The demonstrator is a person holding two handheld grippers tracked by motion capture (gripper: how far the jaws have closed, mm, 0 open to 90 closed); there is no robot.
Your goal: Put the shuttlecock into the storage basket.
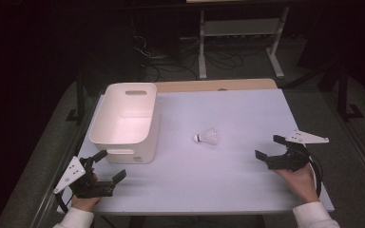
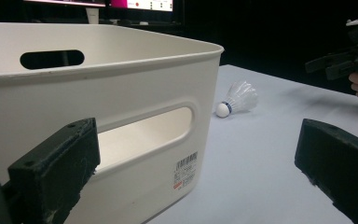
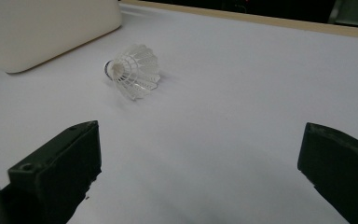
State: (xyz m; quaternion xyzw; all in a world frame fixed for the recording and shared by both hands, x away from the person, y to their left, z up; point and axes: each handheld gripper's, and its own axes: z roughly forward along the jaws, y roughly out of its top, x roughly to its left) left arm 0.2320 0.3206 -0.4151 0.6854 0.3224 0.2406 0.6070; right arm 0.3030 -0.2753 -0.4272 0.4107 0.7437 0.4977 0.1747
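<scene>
two grippers rest at the near corners of the white table (image 1: 228, 175), each with jaws spread wide and nothing between them. the left gripper (image 1: 107, 166) sits just beside the white bin (image 1: 123, 142), while the right gripper (image 1: 269, 147) faces the shuttlecock (image 1: 207, 137), which lies on its side mid-table, apart from both.
</scene>
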